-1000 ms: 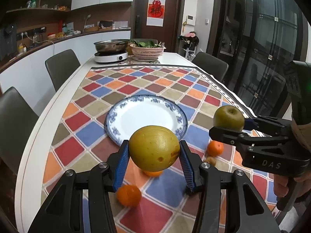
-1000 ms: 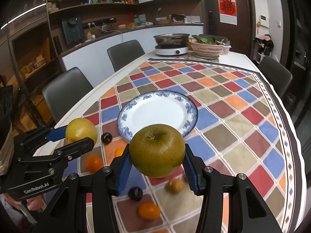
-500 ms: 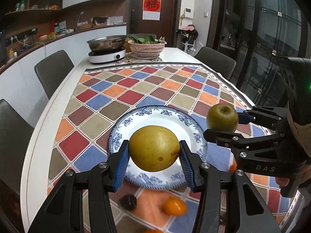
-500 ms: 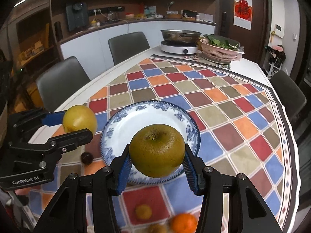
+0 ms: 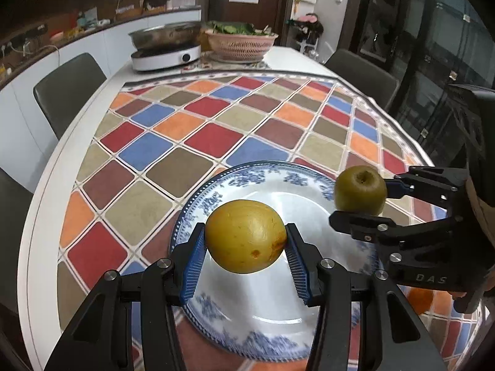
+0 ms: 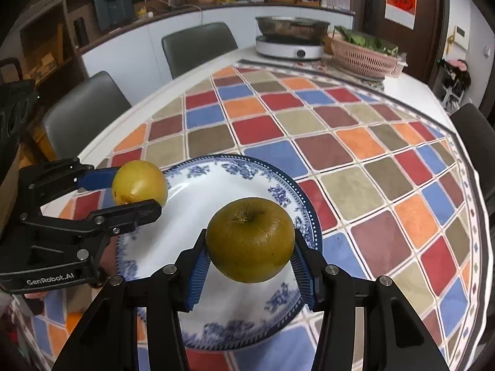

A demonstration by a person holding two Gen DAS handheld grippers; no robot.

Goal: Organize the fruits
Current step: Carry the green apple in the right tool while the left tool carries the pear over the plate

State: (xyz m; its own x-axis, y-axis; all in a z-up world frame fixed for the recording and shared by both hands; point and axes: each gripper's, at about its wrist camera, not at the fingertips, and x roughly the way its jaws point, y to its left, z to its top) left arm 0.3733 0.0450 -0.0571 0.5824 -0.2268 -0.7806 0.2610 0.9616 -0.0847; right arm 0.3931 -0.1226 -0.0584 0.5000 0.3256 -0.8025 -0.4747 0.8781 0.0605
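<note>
My left gripper (image 5: 246,239) is shut on a yellow pear (image 5: 246,235) and holds it above the near left part of a blue-and-white plate (image 5: 278,182). My right gripper (image 6: 250,242) is shut on a green-brown apple (image 6: 250,239) above the plate's right side (image 6: 216,167). Each gripper shows in the other's view: the right one with the apple (image 5: 360,190), the left one with the pear (image 6: 139,182). The plate's white middle is bare.
A checkered cloth (image 5: 201,130) covers the white table. A hot pot cooker (image 5: 165,51) and a pink basket of greens (image 5: 241,43) stand at the far end. Grey chairs (image 5: 69,83) line the sides. An orange fruit (image 5: 419,300) lies partly hidden beside the plate.
Both grippers have moved forward and lower with their fruits, from behind the plate to over it. The small fruits on the cloth have mostly dropped out of view.
</note>
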